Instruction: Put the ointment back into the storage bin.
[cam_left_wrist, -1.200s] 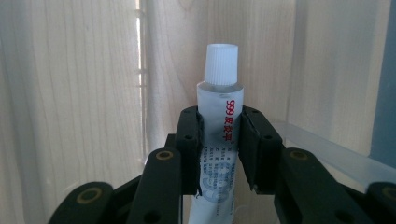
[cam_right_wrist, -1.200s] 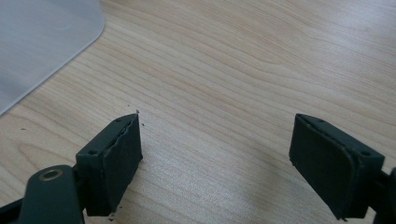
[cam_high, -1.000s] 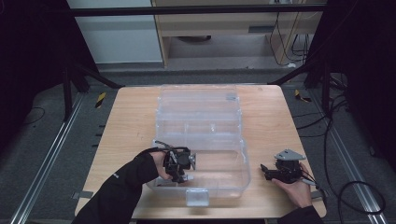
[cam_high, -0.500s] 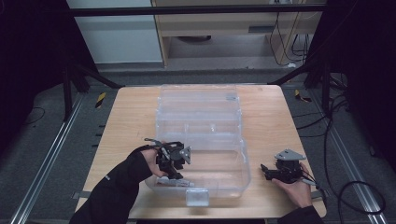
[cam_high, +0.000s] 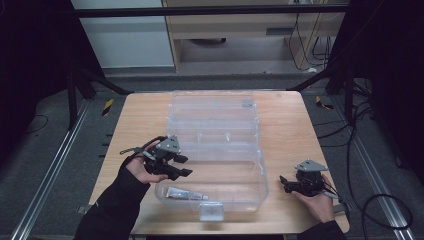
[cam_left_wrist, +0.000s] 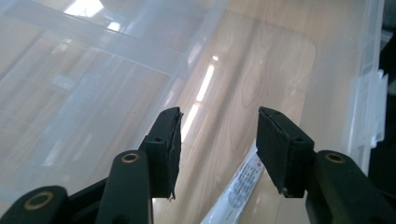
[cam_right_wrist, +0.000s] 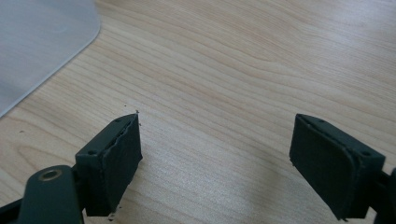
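A clear plastic box (cam_high: 260, 186) stands open in the middle of the table, its lid folded back. A white tube (cam_high: 186, 194) lies flat on the box floor near the front left. My left gripper (cam_high: 184, 166) hovers above the box's left side, over the tube; its jaws have just been opening and nothing is between them. In the left gripper view the left gripper (cam_left_wrist: 218, 135) looks down into the box, with the tube (cam_left_wrist: 238, 191) below its right jaw. My right gripper (cam_high: 283, 184) rests open on the table right of the box, and in the right gripper view the right gripper (cam_right_wrist: 217, 154) spans bare wood.
The wooden table (cam_high: 130, 130) has free room on both sides of the box. A white latch (cam_high: 211, 212) sticks out at the box's front edge. A box corner (cam_right_wrist: 42, 42) lies ahead-left of the right gripper. Dark floor and metal rails surround the table.
My left gripper rose and drew back to the left from low inside the box, and its jaws opened. The tube now lies uncovered on the box floor. The right gripper stayed put.
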